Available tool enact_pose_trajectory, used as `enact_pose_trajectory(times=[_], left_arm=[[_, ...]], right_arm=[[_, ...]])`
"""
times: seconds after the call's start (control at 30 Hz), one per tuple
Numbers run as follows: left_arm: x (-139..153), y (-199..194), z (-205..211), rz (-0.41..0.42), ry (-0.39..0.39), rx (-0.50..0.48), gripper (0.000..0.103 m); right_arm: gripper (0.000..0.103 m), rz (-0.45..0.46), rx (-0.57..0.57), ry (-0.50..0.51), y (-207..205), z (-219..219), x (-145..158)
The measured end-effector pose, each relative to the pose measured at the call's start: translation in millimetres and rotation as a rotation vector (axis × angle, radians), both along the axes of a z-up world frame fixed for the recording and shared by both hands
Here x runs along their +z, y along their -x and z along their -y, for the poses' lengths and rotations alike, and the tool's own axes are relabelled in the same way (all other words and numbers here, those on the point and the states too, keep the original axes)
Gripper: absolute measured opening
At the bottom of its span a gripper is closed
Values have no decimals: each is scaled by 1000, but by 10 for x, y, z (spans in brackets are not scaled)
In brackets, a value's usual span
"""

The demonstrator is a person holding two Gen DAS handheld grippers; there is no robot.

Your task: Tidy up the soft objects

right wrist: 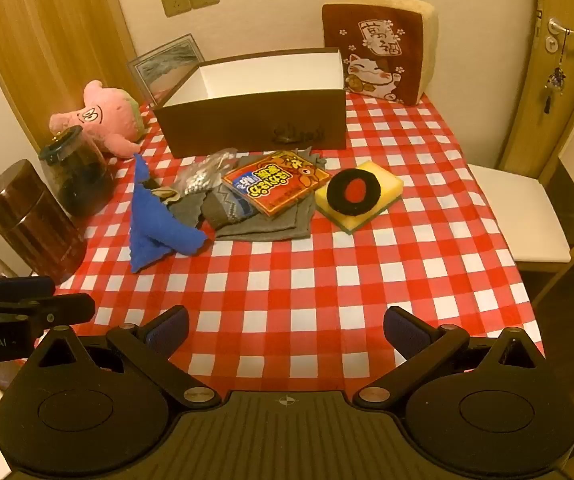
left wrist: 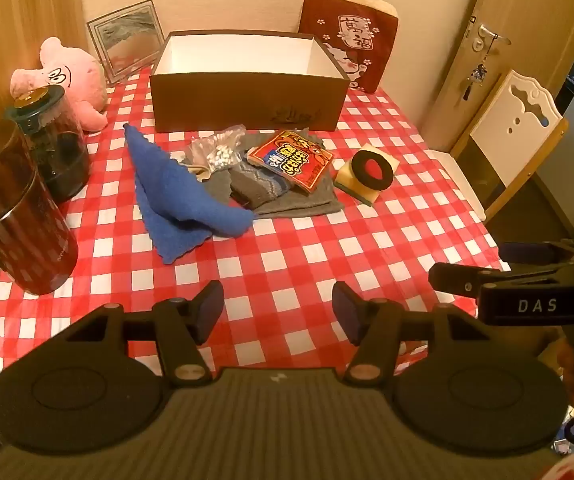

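Observation:
A crumpled blue cloth (left wrist: pixel 175 196) (right wrist: pixel 155 224) lies mid-table on the red checked tablecloth (left wrist: pixel 287 264) (right wrist: pixel 287 272). Beside it a grey cloth (left wrist: pixel 303 200) (right wrist: pixel 271 224) carries a patterned sock (left wrist: pixel 259 184) (right wrist: pixel 231 208), a red snack packet (left wrist: pixel 291 158) (right wrist: pixel 277 184) and a clear bag of beads (left wrist: pixel 219 150) (right wrist: pixel 203 178). A yellow sponge (left wrist: pixel 367 170) (right wrist: pixel 361 196) bears a black ring. An open brown box (left wrist: pixel 247 84) (right wrist: pixel 255 120) stands behind. My left gripper (left wrist: pixel 277 312) and right gripper (right wrist: pixel 285 332) hover open and empty over the near table edge.
A pink plush toy (left wrist: pixel 73 80) (right wrist: pixel 107 118), two dark jars (left wrist: pixel 27 208) (right wrist: pixel 75 172) and a framed picture (left wrist: pixel 127 40) crowd the left side. A red cushion (left wrist: pixel 347 40) (right wrist: pixel 375 52) leans on the wall. A white chair (left wrist: pixel 507 128) (right wrist: pixel 519 216) stands at right.

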State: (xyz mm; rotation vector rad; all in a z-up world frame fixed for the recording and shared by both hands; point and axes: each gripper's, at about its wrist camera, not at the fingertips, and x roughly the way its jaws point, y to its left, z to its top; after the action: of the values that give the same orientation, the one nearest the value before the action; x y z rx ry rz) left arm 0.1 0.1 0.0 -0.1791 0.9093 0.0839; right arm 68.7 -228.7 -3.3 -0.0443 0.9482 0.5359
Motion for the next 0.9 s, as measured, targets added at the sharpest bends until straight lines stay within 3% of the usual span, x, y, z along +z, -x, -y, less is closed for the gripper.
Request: enact_pose_trajectory(times=[0.9], left_arm=[[-2, 1, -1, 2, -3, -1, 58]], right_arm=[[103, 0, 0, -3, -4, -10, 13]])
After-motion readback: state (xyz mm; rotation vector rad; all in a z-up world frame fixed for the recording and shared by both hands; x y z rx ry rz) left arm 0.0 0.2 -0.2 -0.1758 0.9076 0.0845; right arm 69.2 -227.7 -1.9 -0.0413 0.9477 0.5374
